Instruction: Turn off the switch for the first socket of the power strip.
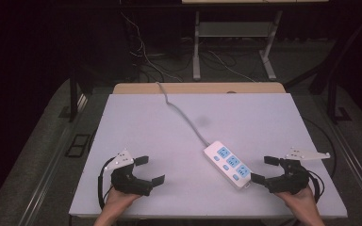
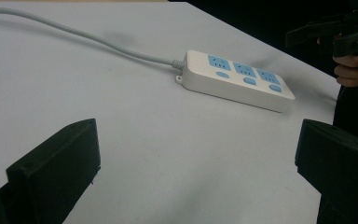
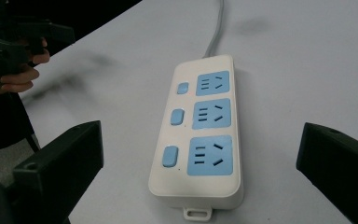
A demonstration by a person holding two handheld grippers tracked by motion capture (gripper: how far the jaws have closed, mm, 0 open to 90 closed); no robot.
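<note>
Facing the power strip (image 3: pixel 200 133), right gripper (image 1: pixel 265 169), jaws apart.

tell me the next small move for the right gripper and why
Probably ease the right gripper forward so its open jaws come either side of the power strip. The strip lies flat on the table just ahead of it, nearest end centred between the jaws in the right gripper view, untouched. The left gripper sits farther off.

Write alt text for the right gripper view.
A white power strip with three blue sockets and three blue switches lies on a pale table, framed between the right gripper's open black jaws. Its grey cord runs away toward the top.
</note>
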